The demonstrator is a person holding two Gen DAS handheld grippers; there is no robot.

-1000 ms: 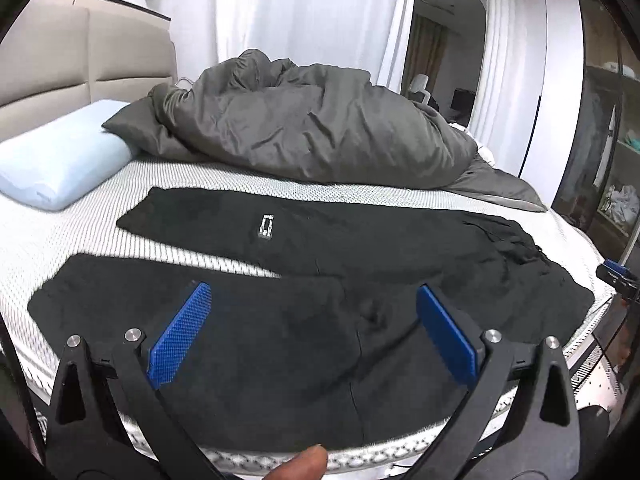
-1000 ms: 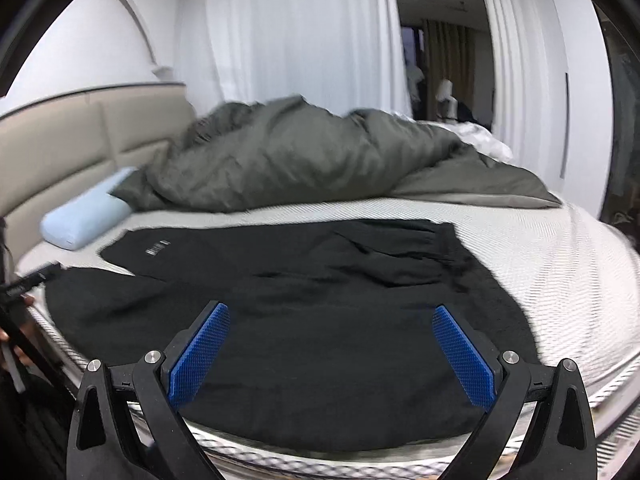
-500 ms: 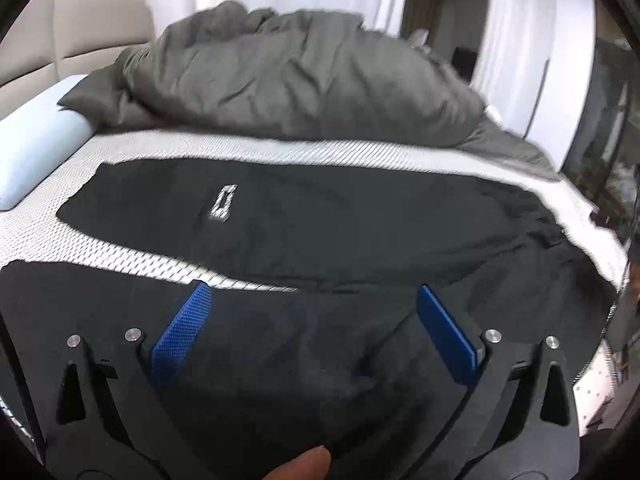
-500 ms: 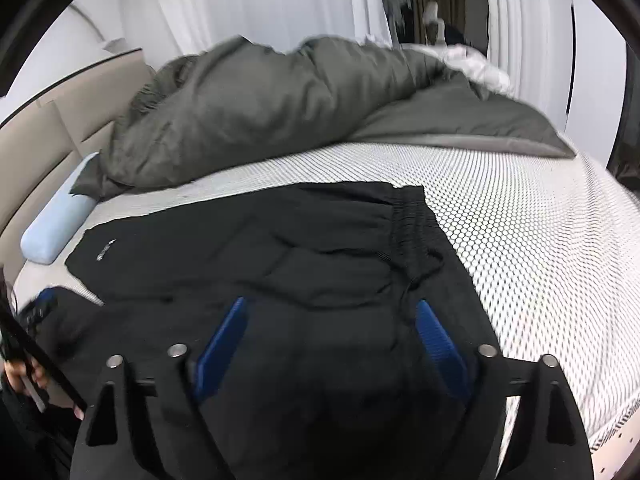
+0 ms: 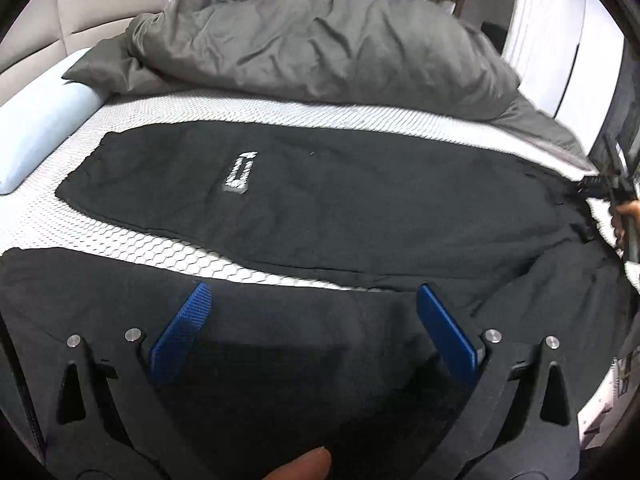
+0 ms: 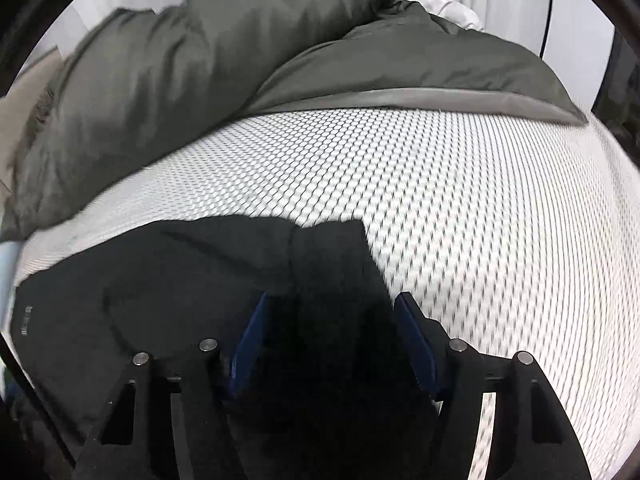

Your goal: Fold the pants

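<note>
Two grippers are angled down over black pants spread on the honeycomb mattress: left gripper held wide apart, right gripper just narrowed around the waistband, not clamped.

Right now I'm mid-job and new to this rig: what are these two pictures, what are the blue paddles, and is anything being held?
Each picture comes from a camera on a hand-held tool, looking forward along its two blue-padded fingers. A person carries one tool in each hand; there is no robot arm.

The left view shows the left tool wide open over the black pants, which are spread across a white bed. A grey duvet and a blue pillow lie behind.

The right view shows the right tool over the pants' waistband end. Its jaws have just been closing, with cloth between them, but the pads do not yet pinch it. Nothing is held.
</note>
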